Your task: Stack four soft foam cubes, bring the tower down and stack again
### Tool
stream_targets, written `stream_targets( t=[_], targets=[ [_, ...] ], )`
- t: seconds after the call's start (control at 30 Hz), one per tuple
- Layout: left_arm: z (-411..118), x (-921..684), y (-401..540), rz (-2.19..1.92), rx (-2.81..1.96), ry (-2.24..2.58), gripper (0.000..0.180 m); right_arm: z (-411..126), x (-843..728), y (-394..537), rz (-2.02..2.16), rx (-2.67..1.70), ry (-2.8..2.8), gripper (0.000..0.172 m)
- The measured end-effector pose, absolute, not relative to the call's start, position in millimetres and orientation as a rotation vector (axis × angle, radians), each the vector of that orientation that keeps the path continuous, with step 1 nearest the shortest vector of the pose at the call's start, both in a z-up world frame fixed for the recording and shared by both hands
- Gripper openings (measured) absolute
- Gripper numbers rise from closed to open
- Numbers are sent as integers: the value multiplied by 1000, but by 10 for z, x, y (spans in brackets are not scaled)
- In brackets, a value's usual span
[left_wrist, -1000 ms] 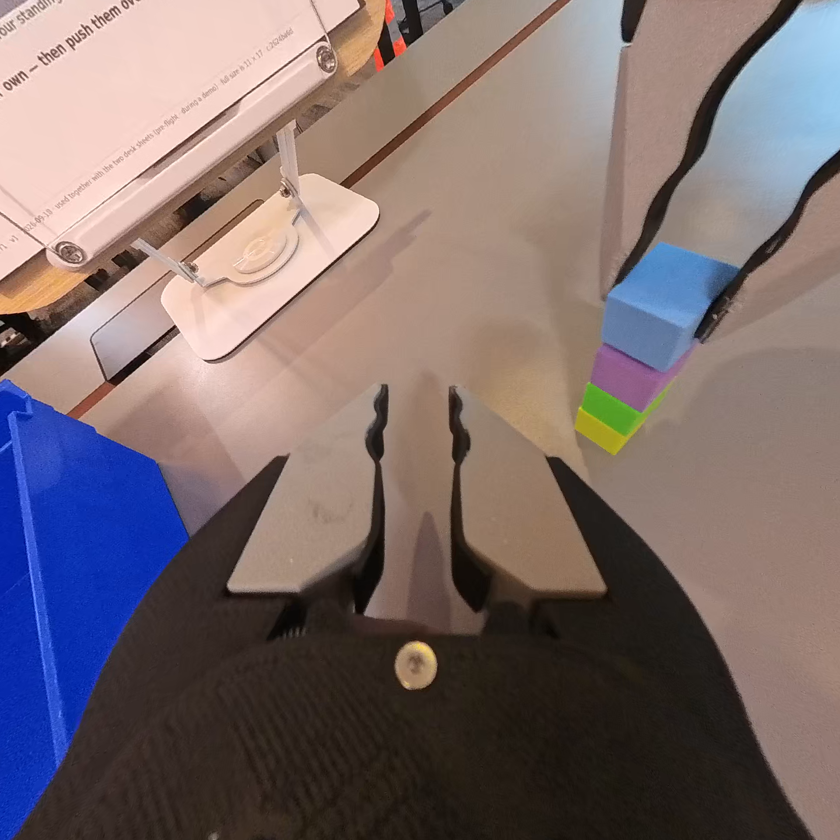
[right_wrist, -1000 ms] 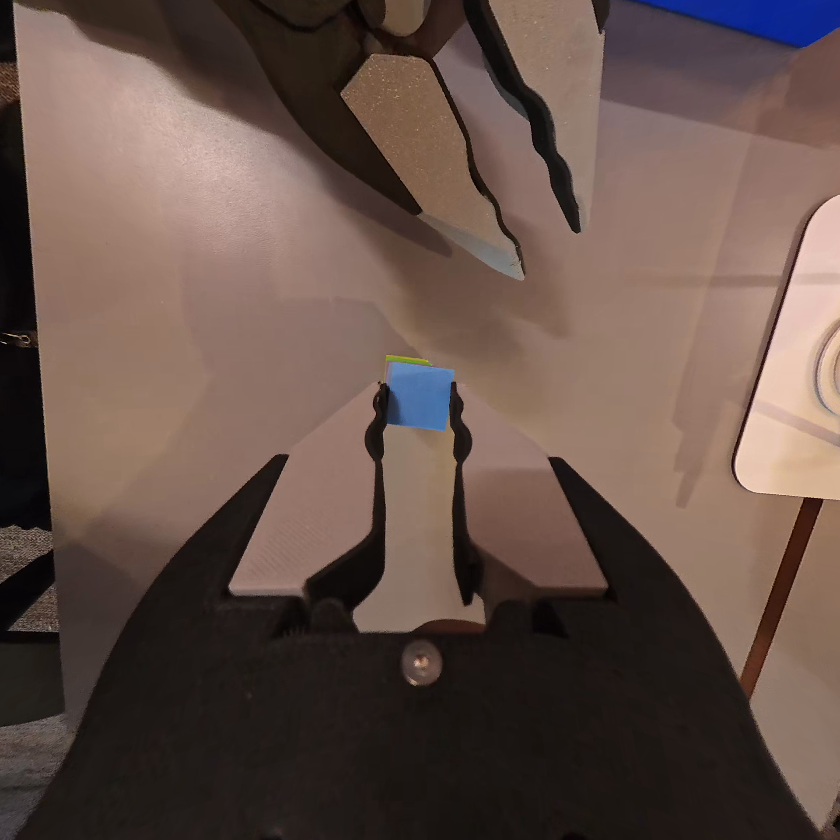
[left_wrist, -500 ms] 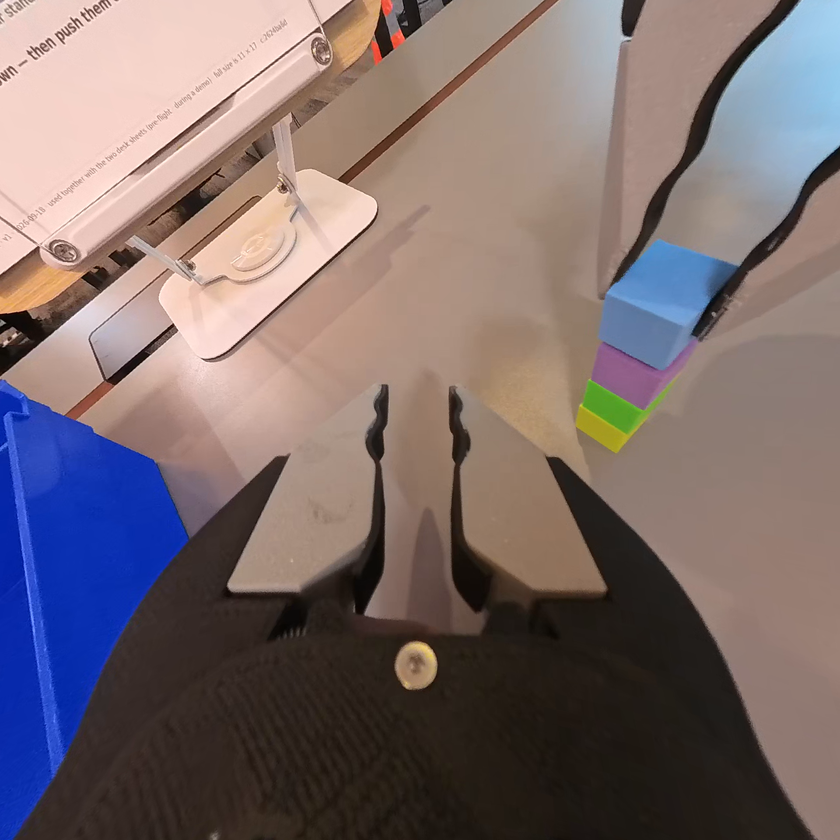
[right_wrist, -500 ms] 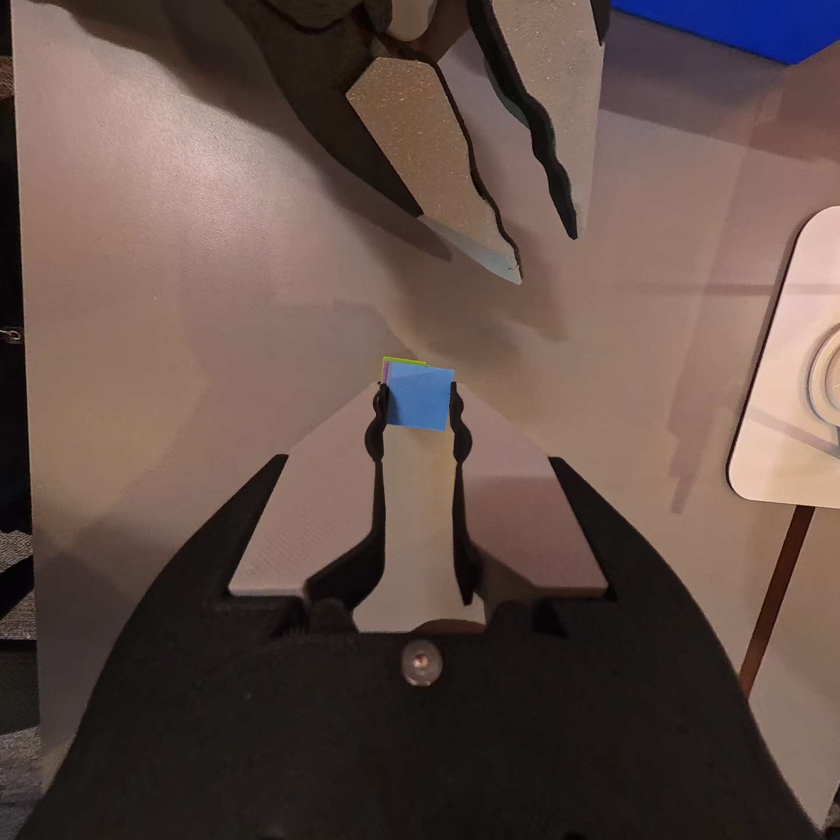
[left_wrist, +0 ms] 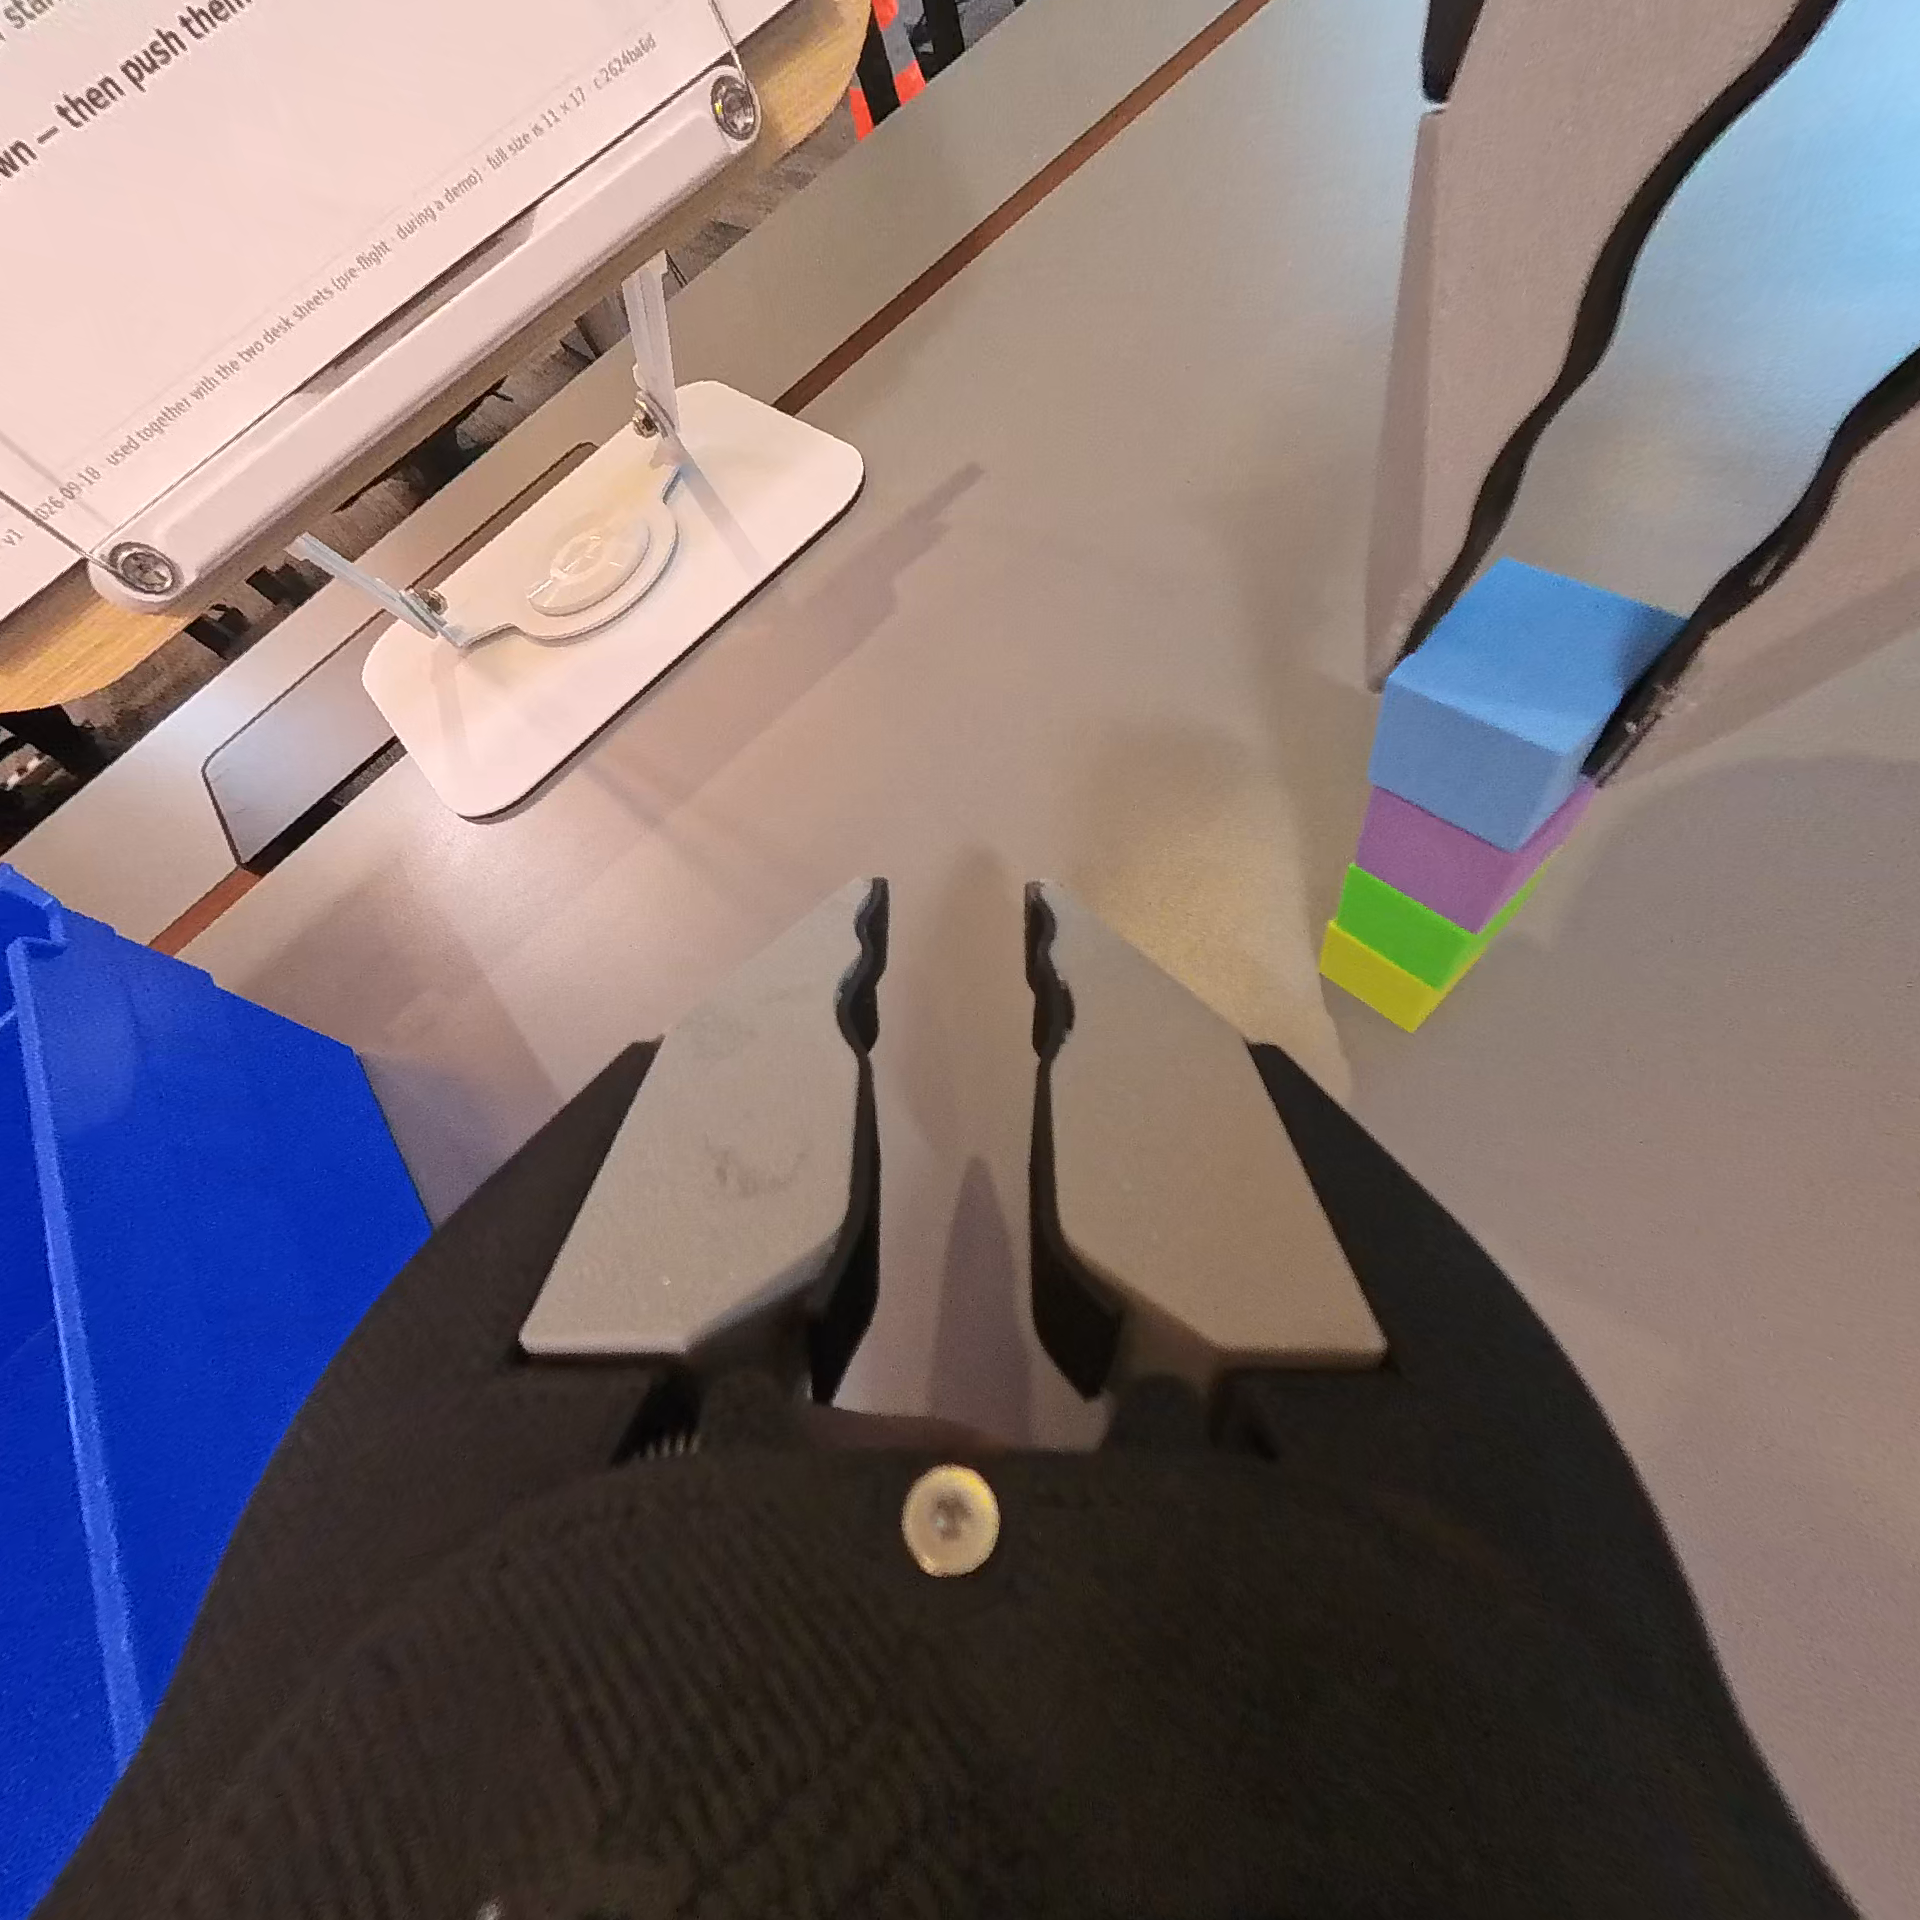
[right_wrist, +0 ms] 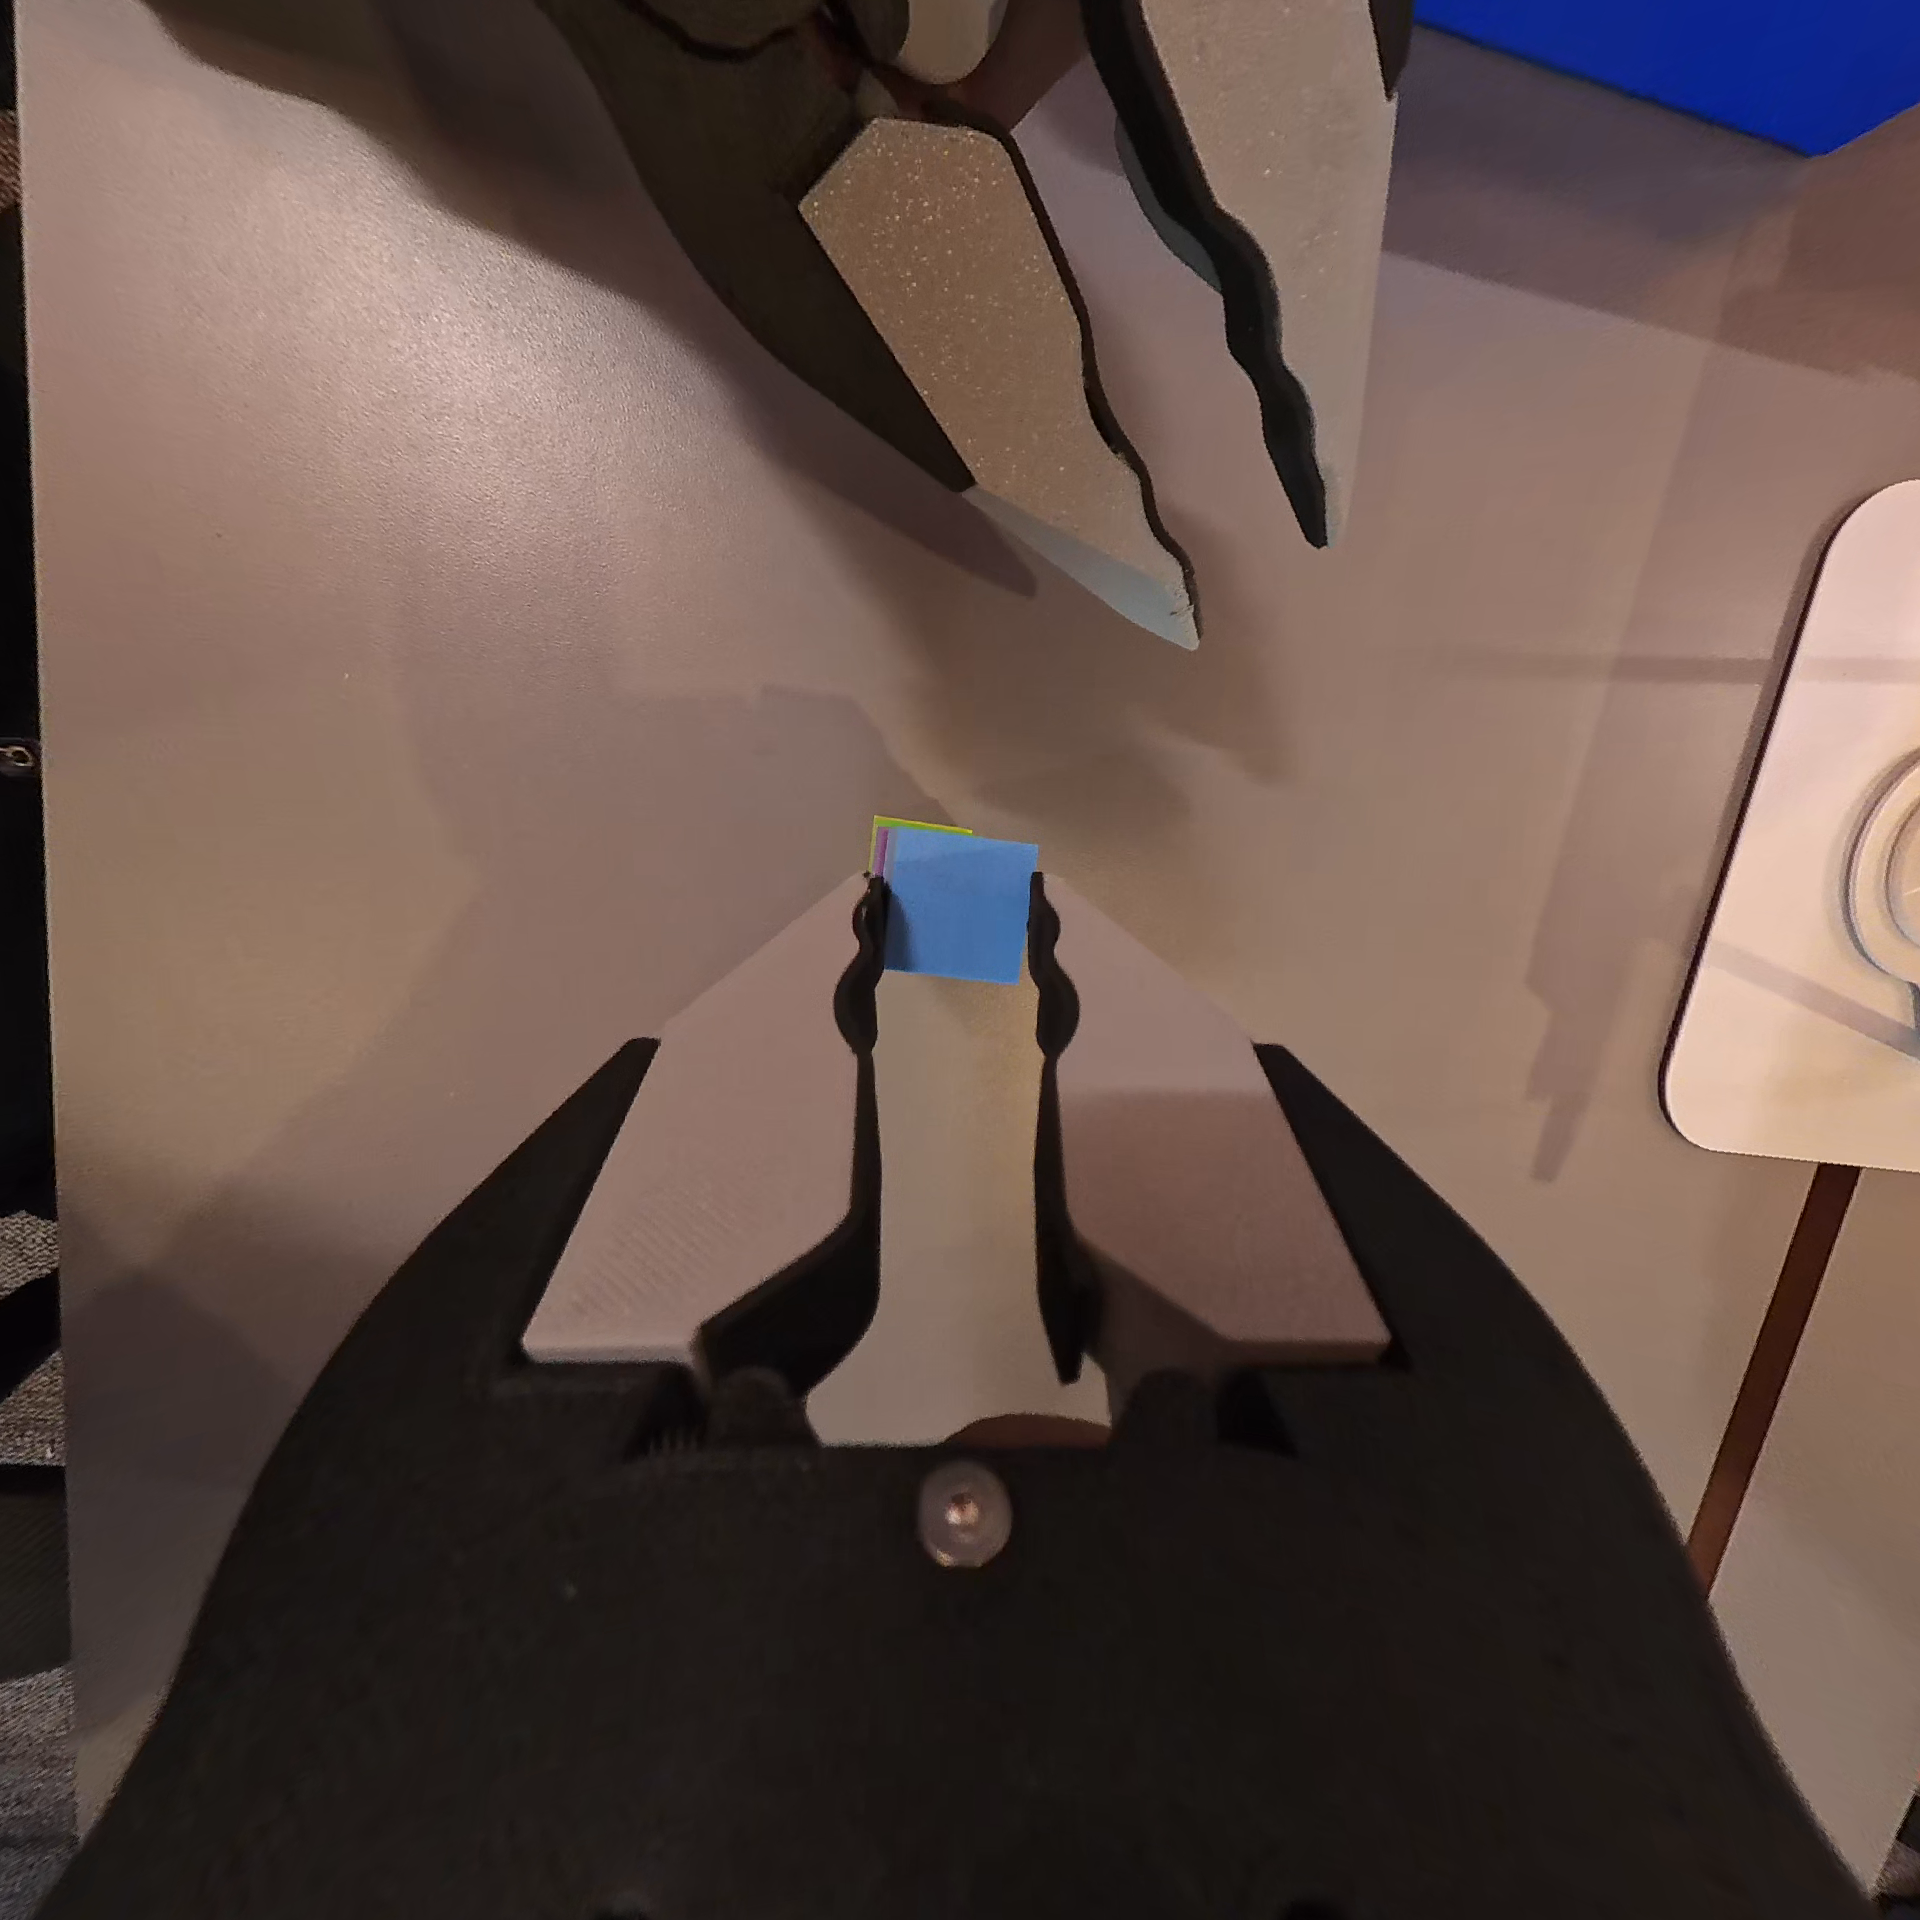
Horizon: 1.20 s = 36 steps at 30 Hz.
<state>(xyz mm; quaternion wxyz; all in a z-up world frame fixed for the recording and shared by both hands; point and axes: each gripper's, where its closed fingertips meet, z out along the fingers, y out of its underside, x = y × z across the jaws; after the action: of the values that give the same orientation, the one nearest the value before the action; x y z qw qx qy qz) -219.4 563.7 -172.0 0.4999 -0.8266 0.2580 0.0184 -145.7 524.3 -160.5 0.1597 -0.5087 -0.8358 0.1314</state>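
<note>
Nearest the left wrist camera, the left gripper [left_wrist: 954,904] hovers low over the grey bench [left_wrist: 1039,623], its jaws apart with only bare bench between them; a blue plastic bin [left_wrist: 156,1247] stands just to its left. Farther off to the right rises the tower: a yellow soft foam cube [left_wrist: 1377,982] on the bench, a green soft foam cube [left_wrist: 1403,920] on it, a purple soft foam cube [left_wrist: 1455,852] next, and a blue soft foam cube [left_wrist: 1496,696] on top, each slightly offset. The right gripper [right_wrist: 954,904] points steeply down from above, jaws clamped on the blue cube's two sides. The first stack appears complete bar release; toppling and restacking remain. Beyond stands a white document stand [left_wrist: 623,582].
</note>
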Motion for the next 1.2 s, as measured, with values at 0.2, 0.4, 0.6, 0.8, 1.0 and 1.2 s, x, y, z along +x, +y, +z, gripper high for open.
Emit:
stream_targets(
  t=[0.2, 0.4, 0.6, 0.8, 1.0, 1.2],
  targets=[
    [-1727, -2193, 5636, 46, -2001, 626, 24, -1599, -1466, 5244, 381, -1452, -2379, 24],
    [-1725, -2197, 5636, 47, -2001, 624, 23, -1599, -1467, 5236, 387, -1452, -2379, 24],
    [-1727, -2199, 5636, 48, -2001, 623, 23, -1606, -1459, 5235, 384, -1450, -2381, 24],
    [-1727, -2200, 5636, 47, -2002, 620, 23, -1614, -1464, 5240, 386, -1452, -2378, 24],
    [-1731, -2204, 5635, 45, -2005, 618, 23, -1614, -1477, 5238, 395, -1451, -2372, 24],
    [-1739, -2204, 5636, 44, -2008, 619, 23, -1614, -1473, 5242, 399, -1456, -2371, 25]
  ],
)
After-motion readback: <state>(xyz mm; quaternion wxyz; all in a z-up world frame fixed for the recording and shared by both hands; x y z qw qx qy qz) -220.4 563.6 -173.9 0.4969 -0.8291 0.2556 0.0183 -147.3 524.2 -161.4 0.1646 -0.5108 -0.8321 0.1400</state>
